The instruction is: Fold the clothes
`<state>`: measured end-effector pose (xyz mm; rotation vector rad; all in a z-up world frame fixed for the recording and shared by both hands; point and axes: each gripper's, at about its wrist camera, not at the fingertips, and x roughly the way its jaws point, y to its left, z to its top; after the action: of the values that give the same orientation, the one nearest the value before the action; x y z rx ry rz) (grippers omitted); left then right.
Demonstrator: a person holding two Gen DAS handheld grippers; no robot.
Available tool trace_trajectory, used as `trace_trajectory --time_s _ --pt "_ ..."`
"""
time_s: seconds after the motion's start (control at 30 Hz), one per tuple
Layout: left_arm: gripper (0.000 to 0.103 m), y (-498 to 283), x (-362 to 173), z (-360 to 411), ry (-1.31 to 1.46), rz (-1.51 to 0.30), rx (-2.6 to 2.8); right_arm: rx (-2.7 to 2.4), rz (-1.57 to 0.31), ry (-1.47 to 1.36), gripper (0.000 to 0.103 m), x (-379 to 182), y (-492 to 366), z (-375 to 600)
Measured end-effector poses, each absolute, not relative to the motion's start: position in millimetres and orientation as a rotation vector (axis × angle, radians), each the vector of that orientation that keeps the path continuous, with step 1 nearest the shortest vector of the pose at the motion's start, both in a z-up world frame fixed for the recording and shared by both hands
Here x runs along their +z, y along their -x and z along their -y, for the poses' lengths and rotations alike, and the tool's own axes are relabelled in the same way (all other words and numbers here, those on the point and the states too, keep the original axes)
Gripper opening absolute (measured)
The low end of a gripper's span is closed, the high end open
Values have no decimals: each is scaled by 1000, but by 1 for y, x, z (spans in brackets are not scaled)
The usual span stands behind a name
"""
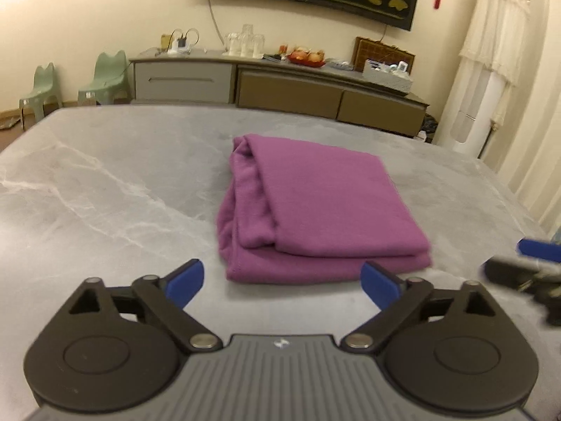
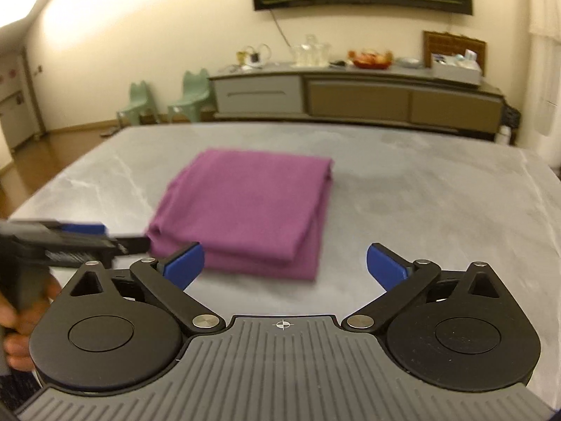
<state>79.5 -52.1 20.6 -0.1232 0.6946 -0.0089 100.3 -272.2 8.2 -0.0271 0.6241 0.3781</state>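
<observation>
Left hand-held gripper [image 1: 282,279] released, gripping nothing | right hand-held gripper [image 2: 284,266] likewise hanging wide, empty | purple cloth [image 1: 315,207] lying folded on surface [image 1: 105,193] at 12 o'clock | folding looking finished.

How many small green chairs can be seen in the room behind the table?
2. One green chair stands furthest left by the wall; the other stands just left of the grey cabinet. More may be hidden behind the table.
</observation>
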Motion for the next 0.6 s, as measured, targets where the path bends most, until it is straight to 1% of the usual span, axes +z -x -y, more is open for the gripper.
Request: trace_trajectory --time_s 0.13,0.33,0.6 --pt "103 -59 34 57 110 -680 13 362 -633 76 101 -1 -88 262" --pt "103 -40 40 64 30 -671 25 345 -624 137 101 -7 -80 247" --pt "103 -30 37 61 121 -675 -25 344 -620 179 101 -13 -77 235"
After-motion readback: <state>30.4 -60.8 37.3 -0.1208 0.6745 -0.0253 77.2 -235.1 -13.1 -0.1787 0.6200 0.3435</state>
